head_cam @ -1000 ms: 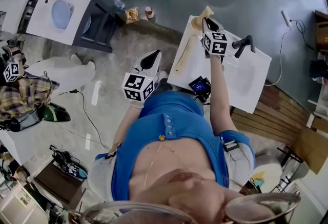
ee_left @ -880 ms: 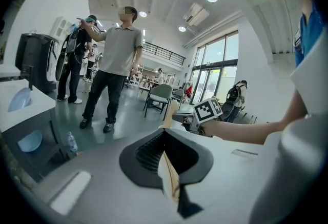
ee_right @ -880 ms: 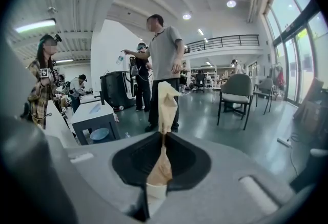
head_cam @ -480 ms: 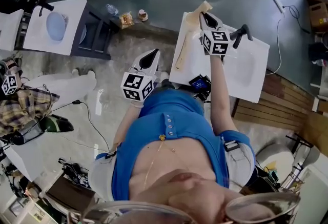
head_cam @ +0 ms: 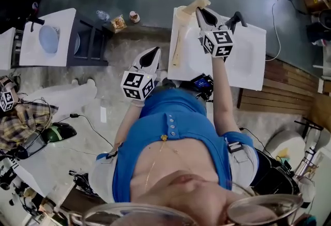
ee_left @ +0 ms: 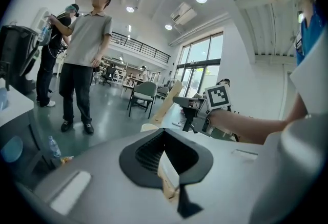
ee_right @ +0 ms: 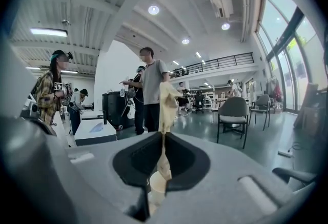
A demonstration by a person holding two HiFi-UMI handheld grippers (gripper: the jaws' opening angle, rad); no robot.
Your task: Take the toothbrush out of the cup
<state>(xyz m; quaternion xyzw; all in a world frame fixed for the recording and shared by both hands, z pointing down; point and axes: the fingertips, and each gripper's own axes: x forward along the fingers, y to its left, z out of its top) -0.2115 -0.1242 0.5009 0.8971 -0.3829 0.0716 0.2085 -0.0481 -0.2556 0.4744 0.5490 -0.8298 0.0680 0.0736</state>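
Observation:
My right gripper [head_cam: 202,13] is up over the far left corner of the white sink counter [head_cam: 248,64], shut on a cream toothbrush [head_cam: 198,3]. In the right gripper view the toothbrush [ee_right: 166,99] stands upright out of the jaws [ee_right: 163,137], its head in the air. Those jaws have just been closing on the handle. A pale cup [ee_left: 148,126] stands on the counter below, seen in the left gripper view. My left gripper [head_cam: 153,54] hovers left of the counter, shut with nothing in it [ee_left: 164,133].
A black faucet [head_cam: 235,19] stands at the counter's back. A long wooden strip [head_cam: 177,49] lies along its left edge, a black device [head_cam: 201,84] at its near edge. A second counter with a blue basin [head_cam: 49,39] is far left. People [ee_left: 84,48] stand beyond.
My right gripper has risen with the toothbrush, lifting it up out of the cup. The left gripper has hardly shifted. The head view has swung, so the counter sits further left.

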